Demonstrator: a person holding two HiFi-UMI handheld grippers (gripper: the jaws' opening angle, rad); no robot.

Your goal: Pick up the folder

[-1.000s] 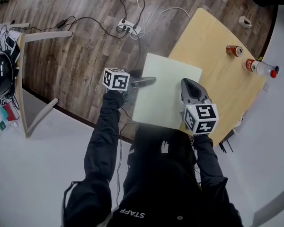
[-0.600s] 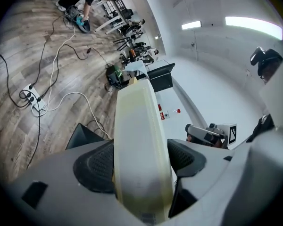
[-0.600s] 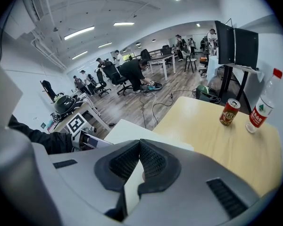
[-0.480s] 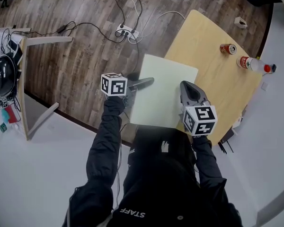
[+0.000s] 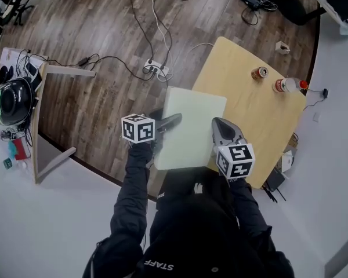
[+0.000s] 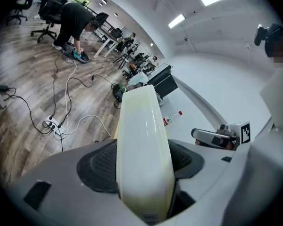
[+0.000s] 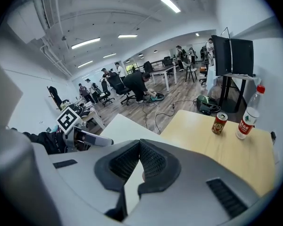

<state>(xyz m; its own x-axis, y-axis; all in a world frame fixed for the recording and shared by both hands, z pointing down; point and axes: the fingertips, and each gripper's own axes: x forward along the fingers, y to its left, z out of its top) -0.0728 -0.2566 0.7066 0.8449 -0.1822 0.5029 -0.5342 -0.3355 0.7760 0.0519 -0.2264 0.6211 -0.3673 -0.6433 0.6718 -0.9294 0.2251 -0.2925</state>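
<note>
Nearest the person, the left gripper (image 5: 174,120), its jaws having just been closing, and the right gripper (image 5: 219,129) are each pinching a side edge of the pale folder (image 5: 189,126), which is hanging over the table's (image 5: 261,120) near end, seeming light, slick and slightly bendy.

The folder (image 5: 190,126) hides part of the left edge of the table (image 5: 258,120).

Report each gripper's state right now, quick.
Left gripper: jaws have just been closing, clamped on the folder at its left edge.
Right gripper: closed on the folder's right edge.
</note>
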